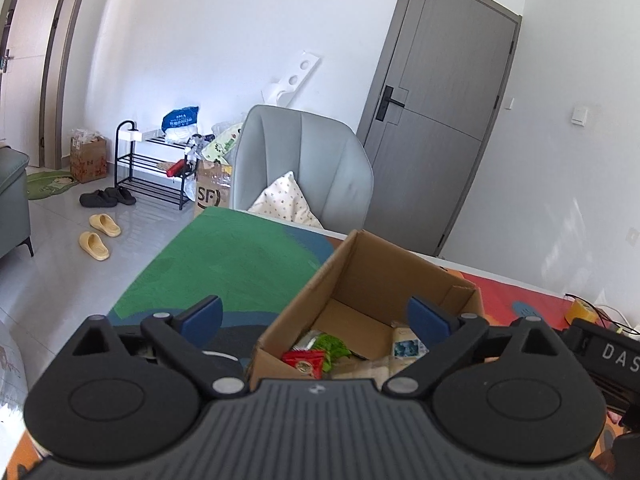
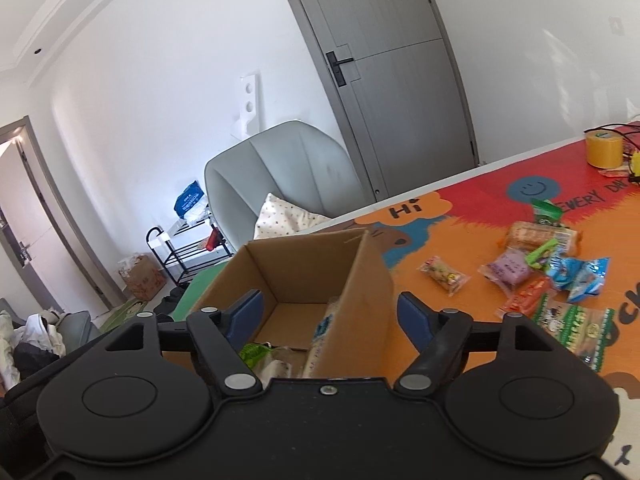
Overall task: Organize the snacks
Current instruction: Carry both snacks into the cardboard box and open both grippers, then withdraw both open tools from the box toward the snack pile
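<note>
Beside cardboard box (image 2: 360, 280): loose snack packets (image 2: 560, 276), yellow tape roll (image 2: 604, 148).

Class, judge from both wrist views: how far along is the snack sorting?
Done: a few packets, one red and one green, already lie in the cardboard box. In hand: nothing; the left gripper and right gripper are both open over it. Left: the snack pile on the mat.
</note>
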The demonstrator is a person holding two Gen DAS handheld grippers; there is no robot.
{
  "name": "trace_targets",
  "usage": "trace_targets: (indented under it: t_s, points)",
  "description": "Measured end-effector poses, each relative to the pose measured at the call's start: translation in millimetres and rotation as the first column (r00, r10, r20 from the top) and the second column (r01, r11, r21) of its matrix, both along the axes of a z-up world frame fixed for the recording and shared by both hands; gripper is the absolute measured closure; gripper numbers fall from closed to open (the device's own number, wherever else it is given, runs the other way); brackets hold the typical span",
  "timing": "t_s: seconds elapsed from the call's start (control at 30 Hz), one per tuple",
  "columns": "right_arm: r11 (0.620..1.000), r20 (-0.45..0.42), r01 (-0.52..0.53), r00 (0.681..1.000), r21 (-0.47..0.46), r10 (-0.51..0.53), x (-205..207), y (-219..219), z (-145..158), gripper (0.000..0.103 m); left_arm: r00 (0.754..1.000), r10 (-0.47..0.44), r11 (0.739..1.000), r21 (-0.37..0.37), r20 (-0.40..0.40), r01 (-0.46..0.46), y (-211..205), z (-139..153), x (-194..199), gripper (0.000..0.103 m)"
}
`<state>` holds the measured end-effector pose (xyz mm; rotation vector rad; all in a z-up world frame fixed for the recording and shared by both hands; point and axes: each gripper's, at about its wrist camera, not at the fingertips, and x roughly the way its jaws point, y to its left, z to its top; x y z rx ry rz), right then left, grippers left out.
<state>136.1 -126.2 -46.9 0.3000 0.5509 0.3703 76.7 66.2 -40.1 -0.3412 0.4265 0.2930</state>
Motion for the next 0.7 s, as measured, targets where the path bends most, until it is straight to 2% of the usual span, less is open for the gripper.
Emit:
trace_targets:
  t_s: [0.3,0.47,0.7]
  points:
    - [0.998,-0.022,0.062,0.998,0.015,-0.062,-8,-37,-2,0.005,0.996,-0.08,0.997,0.017,-0.03,0.081,-31,2,1,0.004]
    - [0.996,-0.026,0.087,0.996,0.009,-0.086,-12,-55,-3,0.001,0.99,-0.131,0.991,0.035,-0.051,0.133,-48,2,1,0.004]
    - [0.992,-0.031,0.125,0.992,-0.007,-0.125,-17,-77,-4,0.0,0.982,-0.168,0.984,0.05,-0.086,0.173,-71,2,3,0.004]
